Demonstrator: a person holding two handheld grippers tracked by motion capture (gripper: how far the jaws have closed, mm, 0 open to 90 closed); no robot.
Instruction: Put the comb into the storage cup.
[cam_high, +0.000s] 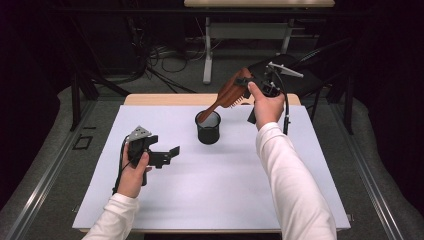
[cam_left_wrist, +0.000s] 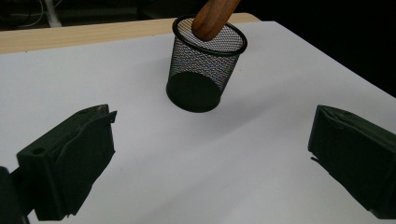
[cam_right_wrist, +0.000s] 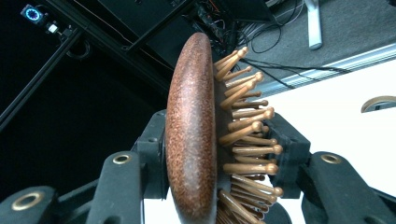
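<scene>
A brown wooden hairbrush (cam_high: 228, 92) slants down to the left, its handle end inside the black mesh cup (cam_high: 208, 128) on the white tabletop. My right gripper (cam_high: 248, 83) is shut on the brush head above the cup; the right gripper view shows the jaws pressing on the brush's back (cam_right_wrist: 191, 140) and its wooden bristles (cam_right_wrist: 247, 154). Lower left of the cup, my left gripper (cam_high: 170, 155) hovers over the table, jaws wide apart and holding nothing. The left gripper view has the cup (cam_left_wrist: 205, 70) ahead with the brush handle (cam_left_wrist: 212, 18) entering its mouth.
The white table surface (cam_high: 215, 185) spreads around the cup, with a wooden strip (cam_high: 160, 99) along its far edge. Beyond stand a table leg (cam_high: 207, 50), cables on the floor and a dark chair (cam_high: 300, 75) at the far right.
</scene>
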